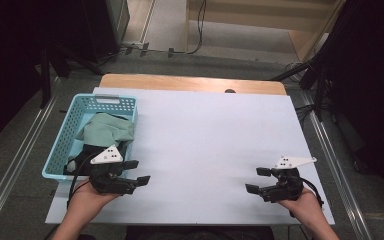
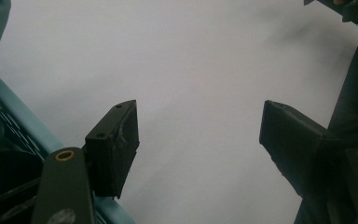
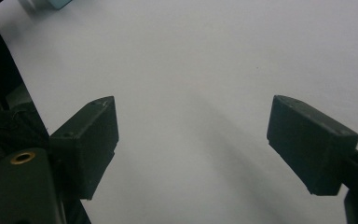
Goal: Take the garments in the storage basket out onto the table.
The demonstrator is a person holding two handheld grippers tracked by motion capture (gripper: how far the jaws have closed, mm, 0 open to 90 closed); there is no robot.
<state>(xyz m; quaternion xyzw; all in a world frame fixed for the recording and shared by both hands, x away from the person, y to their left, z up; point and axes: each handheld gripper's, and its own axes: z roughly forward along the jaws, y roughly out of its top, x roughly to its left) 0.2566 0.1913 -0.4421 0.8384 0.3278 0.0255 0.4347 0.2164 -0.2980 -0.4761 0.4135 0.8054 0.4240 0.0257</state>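
Here – white table [image 1: 205, 130] | grey floor [image 1: 25, 150] | basket [image 1: 60, 150] at left | both tongs – left [image 1: 137, 172], right [image 1: 257, 180] – open, empty.

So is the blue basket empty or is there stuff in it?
Not empty. The blue basket holds a crumpled green cloth, with something dark lying at its near end.

Left gripper [image 1: 137, 173] jaws apart, right gripper [image 1: 257, 180] jaws apart

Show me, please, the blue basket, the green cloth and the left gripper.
blue basket [image 1: 60, 145]: high view, left wall.
green cloth [image 1: 107, 128]: high view, middle of the folds.
left gripper [image 1: 135, 172]: high view, between its fingertips.
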